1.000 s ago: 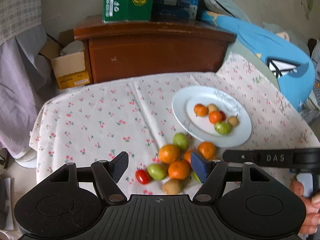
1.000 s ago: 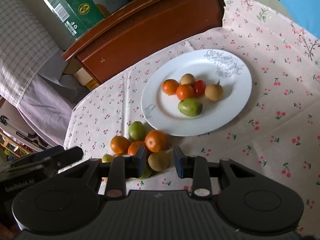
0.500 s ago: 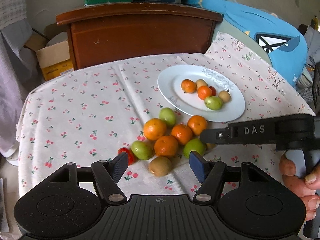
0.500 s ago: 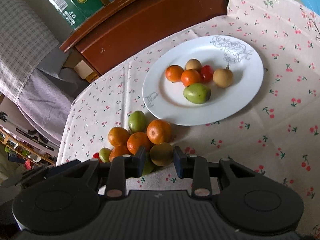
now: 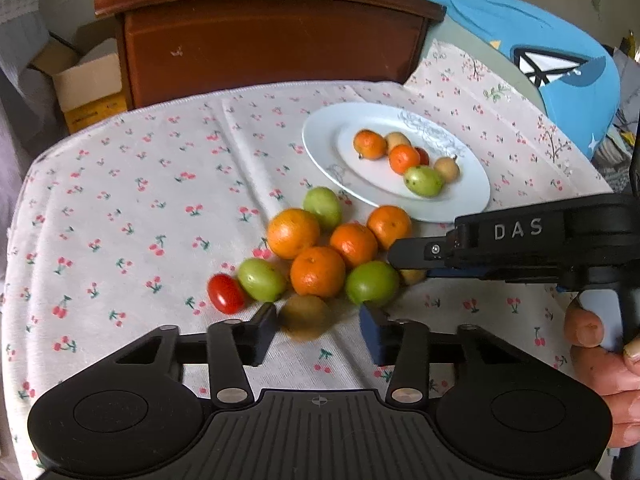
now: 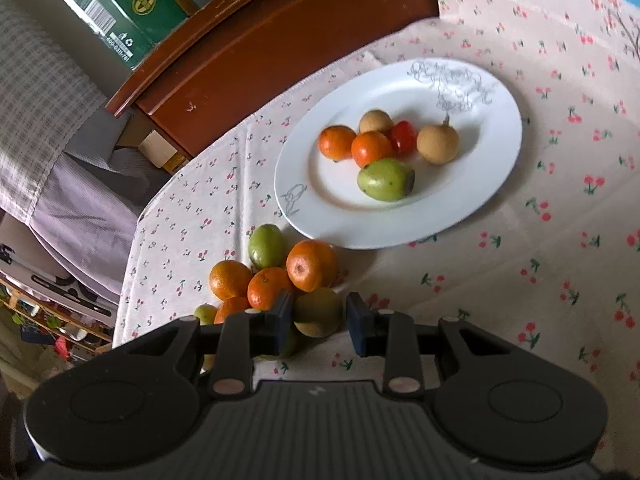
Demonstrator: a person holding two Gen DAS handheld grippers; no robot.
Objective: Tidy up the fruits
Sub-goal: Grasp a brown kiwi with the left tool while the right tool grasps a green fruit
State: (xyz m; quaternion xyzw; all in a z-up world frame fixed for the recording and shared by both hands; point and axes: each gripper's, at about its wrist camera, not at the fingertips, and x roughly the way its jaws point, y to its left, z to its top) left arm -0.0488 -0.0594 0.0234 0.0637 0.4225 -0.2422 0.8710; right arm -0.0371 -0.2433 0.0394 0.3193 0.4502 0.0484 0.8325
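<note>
A loose heap of small fruits lies on the white cloth printed with red cherries (image 5: 132, 184), at the middle of the left wrist view: four orange mandarins, among them the front one (image 5: 317, 271), three green plum-like fruits such as the one at lower right of the heap (image 5: 372, 283), a red cherry tomato (image 5: 226, 293) at the heap's left end, and a brown fuzzy kiwi (image 5: 305, 316) at its near edge. The kiwi looks blurred. It sits between the two dark fingers of the left gripper (image 5: 318, 332), whose jaws have just been closing; its left finger (image 5: 262, 332) is at the kiwi's side, while a gap shows between the fruit and the right finger, so the jaws are not yet pinching it.

In the right wrist view, the right gripper (image 6: 316, 322) has its narrowly spread fingers on either side of a dull yellow-brown round fruit (image 6: 318, 312) at the lower centre; the left finger (image 6: 280, 320) is against it, and a sliver of cloth shows before the right one. The person's right hand (image 5: 604, 376) holds that tool at the lower right of the left wrist view.

Above and to the right of the heap, just beside it, stands a white oval plate with a grey sketch pattern (image 6: 480, 208), carrying two mandarins, a green fruit, a red tomato and two tan round fruits. A brown wooden cabinet (image 5: 272, 40) stands behind the table.
</note>
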